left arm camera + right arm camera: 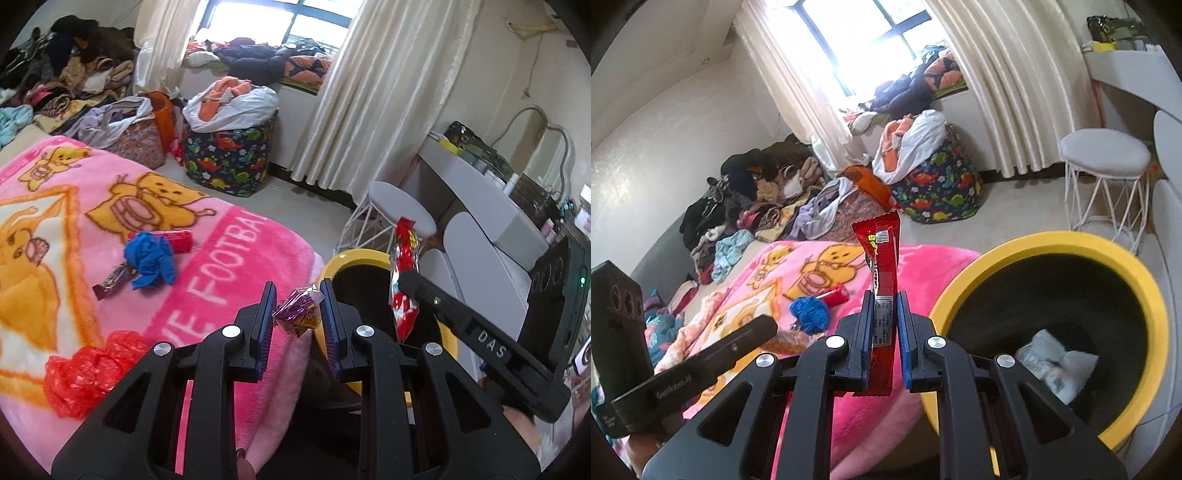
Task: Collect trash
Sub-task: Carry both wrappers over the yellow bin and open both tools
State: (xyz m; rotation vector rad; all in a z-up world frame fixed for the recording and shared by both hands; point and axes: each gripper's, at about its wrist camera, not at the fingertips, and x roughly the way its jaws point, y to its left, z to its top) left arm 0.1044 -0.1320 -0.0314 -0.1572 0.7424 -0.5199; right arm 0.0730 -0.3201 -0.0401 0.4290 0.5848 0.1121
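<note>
L wrist: left hand-held gripper (298, 312) pinches crinkly purple wrapper (298, 312); right (882, 325) nips glossy red sachet (881, 258).

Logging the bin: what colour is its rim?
Yellow rim, black inside; clearest in the right wrist view.

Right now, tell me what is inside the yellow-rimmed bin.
Inside the yellow-rimmed bin lies crumpled white packaging against the dark lining. The right wrist view shows nothing else there, but the near rim and the right tongs hide the bin's nearest part.
</note>
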